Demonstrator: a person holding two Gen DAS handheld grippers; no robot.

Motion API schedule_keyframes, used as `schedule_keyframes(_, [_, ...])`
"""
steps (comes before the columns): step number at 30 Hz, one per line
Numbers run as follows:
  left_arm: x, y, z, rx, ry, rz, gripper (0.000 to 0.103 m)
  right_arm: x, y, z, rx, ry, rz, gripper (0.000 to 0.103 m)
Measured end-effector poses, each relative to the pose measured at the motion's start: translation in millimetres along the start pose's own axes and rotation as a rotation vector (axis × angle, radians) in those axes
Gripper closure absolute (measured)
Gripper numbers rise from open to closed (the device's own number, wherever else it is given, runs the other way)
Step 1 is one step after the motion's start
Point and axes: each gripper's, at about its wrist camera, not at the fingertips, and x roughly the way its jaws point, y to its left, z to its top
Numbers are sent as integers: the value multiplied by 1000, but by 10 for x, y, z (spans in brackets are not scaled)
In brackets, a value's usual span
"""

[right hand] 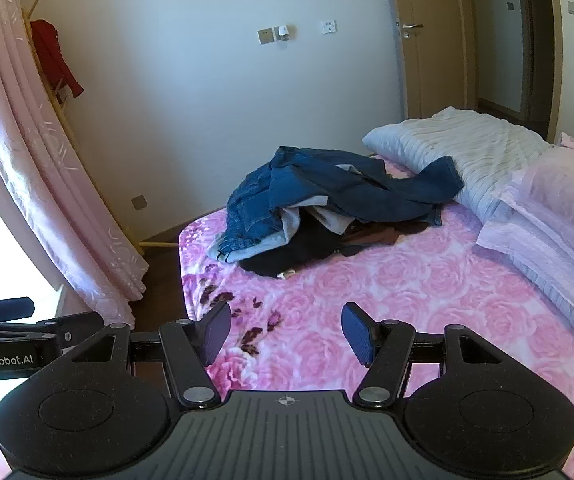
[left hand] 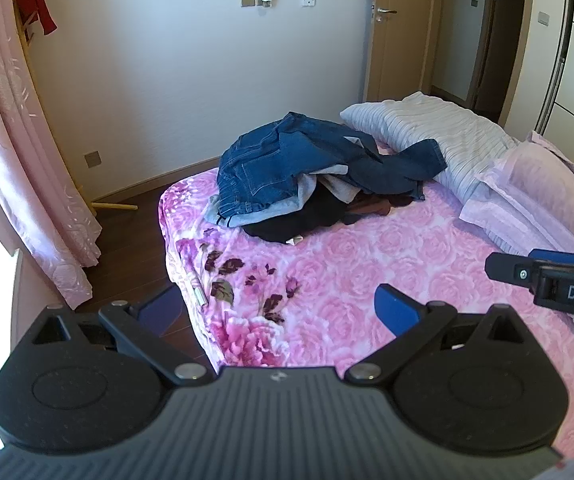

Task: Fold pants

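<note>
Denim pants [left hand: 287,168] are seen heaped on other clothes [left hand: 299,220] across the bed [left hand: 367,272], both grippers' jaws held apart and empty, so several garments could be grabbed together.

We're in a bedroom of a home, no doubt about it: a bed [right hand: 427,292] under a pink rose-print blanket fills the view from 6 o'clock out to 3. Pillows [right hand: 471,148] are stacked along its edge at 2 o'clock, grey one first, lilac ones beside it. A heap of clothes [right hand: 327,204], jeans on top, sits on the bed at 12 o'clock. Long pink curtains [right hand: 43,184] hang at 9 o'clock with daylight pouring in beside them, and a red garment [right hand: 53,56] dangles at 10. Light switches [right hand: 265,36] dot the white wall, and a wooden door [right hand: 423,40] with a lever handle stands at 1 o'clock.
</note>
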Motion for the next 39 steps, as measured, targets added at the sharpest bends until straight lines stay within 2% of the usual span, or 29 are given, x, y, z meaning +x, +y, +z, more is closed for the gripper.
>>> schedule_keyframes(20, [-19,10,55,7,19,32,2,77,-55,4,4,13,30,44])
schedule_keyframes(39, [97,156,136,-4,26,25,2,214,9,72,18,15,22,44])
